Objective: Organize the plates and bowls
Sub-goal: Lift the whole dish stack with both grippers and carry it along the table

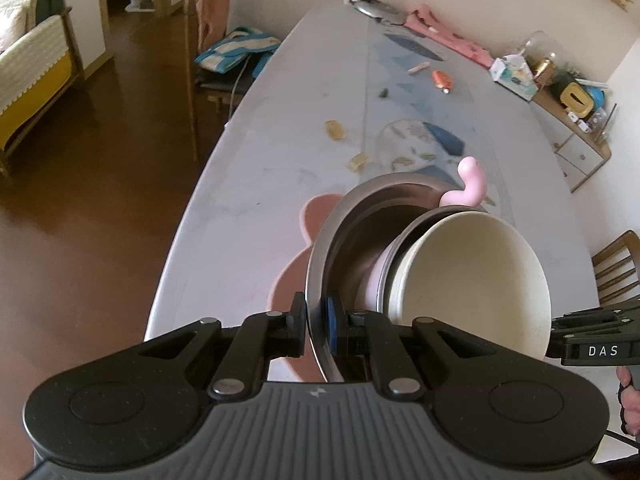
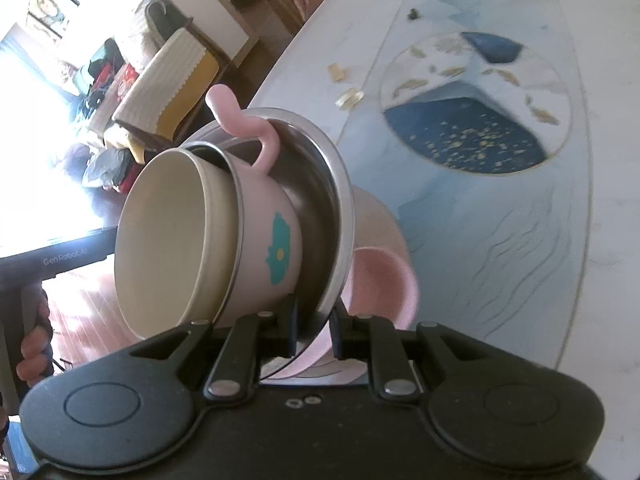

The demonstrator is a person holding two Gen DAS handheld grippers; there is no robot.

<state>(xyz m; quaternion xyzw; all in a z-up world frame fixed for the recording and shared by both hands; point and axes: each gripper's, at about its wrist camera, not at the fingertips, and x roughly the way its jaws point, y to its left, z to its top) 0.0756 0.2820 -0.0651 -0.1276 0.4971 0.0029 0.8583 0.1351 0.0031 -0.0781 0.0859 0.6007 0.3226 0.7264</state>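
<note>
A steel bowl [image 1: 344,240] holds a pink cup with a curled handle [image 1: 468,184], and a cream bowl [image 1: 472,276] is nested in that cup. My left gripper [image 1: 316,320] is shut on the steel bowl's rim. My right gripper [image 2: 314,320] is shut on the same steel bowl's rim [image 2: 340,208] from the other side. In the right wrist view the pink cup [image 2: 264,240] shows a teal flower, with the cream bowl [image 2: 160,240] inside. The stack is tilted above a pink plate [image 1: 292,280], which also shows in the right wrist view [image 2: 380,280].
The long grey table [image 1: 280,140] carries small yellow pieces [image 1: 335,130], an orange item [image 1: 441,80], a lamp base [image 1: 376,8] and a tissue box [image 1: 514,74]. A round blue-and-gold pattern [image 2: 476,108] marks the table. A chair [image 1: 208,20] stands at the left edge.
</note>
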